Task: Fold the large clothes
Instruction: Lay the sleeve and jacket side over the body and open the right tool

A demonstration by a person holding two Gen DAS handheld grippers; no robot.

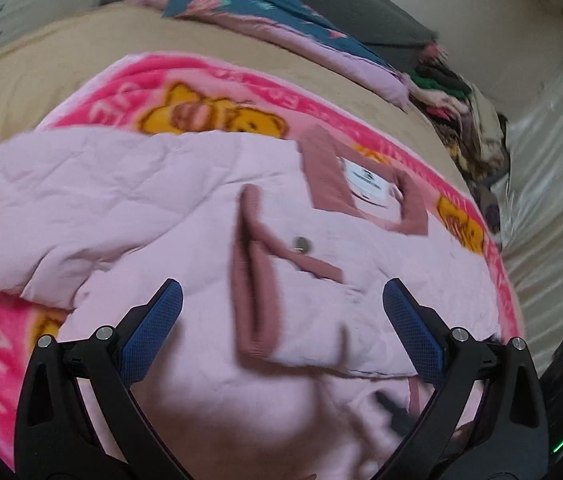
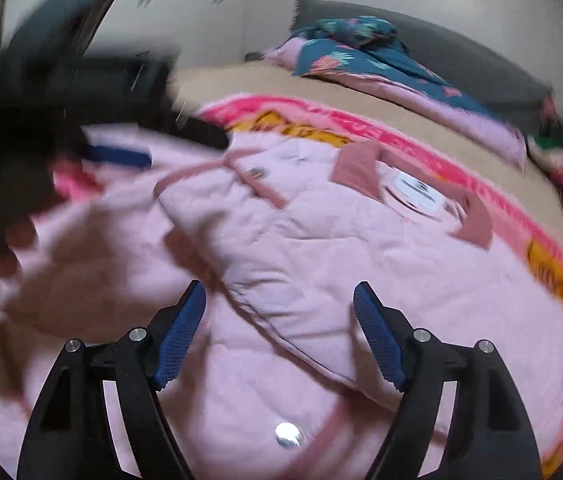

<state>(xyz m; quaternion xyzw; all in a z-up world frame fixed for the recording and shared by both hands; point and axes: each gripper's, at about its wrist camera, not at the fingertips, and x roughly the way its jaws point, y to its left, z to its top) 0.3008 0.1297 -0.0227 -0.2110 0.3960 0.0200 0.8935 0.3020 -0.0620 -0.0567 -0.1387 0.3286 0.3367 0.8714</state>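
A pale pink quilted jacket (image 1: 185, 208) with a dusty-rose collar (image 1: 333, 184), a white label and metal snaps lies spread on a bright pink bear-print blanket (image 1: 129, 92). One sleeve is folded across its body. My left gripper (image 1: 281, 292) is open and empty just above the jacket's front placket. My right gripper (image 2: 279, 294) is open and empty above the jacket (image 2: 321, 240), near a folded edge. The left gripper shows blurred at the upper left of the right wrist view (image 2: 117, 156), over the jacket's far side.
The blanket lies on a beige bed (image 1: 61, 48). A teal floral and pink quilt (image 2: 381, 68) is bunched at the head by a dark headboard (image 2: 461, 52). A heap of mixed clothes (image 1: 469, 120) sits at the bed's right edge, by pale curtains (image 1: 553, 180).
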